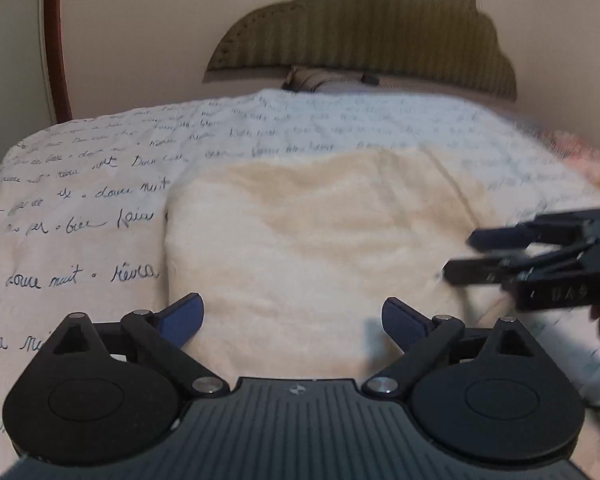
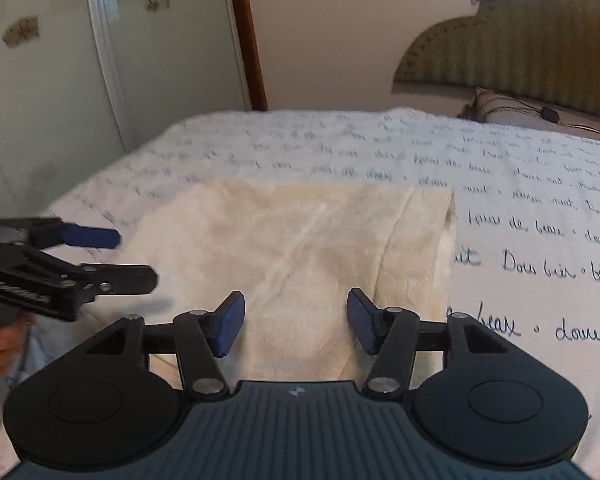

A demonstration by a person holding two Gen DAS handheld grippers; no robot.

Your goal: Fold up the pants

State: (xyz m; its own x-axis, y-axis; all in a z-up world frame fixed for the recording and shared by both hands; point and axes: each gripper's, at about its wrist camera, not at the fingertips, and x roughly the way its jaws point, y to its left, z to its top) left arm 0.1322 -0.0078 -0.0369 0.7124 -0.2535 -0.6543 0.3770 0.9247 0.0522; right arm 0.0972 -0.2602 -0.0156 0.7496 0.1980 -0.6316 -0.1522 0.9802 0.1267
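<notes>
The cream pants (image 1: 316, 240) lie folded into a thick rectangle on the bed; they also show in the right wrist view (image 2: 296, 248). My left gripper (image 1: 293, 320) is open and empty, hovering over the near edge of the pants. My right gripper (image 2: 296, 320) is open and empty above the pants' near edge too. In the left wrist view the right gripper (image 1: 460, 254) comes in from the right, jaws apart. In the right wrist view the left gripper (image 2: 134, 256) comes in from the left, jaws apart.
The bed is covered by a white quilt with blue script (image 1: 100, 184). A padded olive headboard (image 1: 364, 28) stands at the far end with a bag and cables (image 2: 508, 110) below it. A glass wardrobe door (image 2: 100, 60) and wooden frame (image 2: 248, 36) stand to the left.
</notes>
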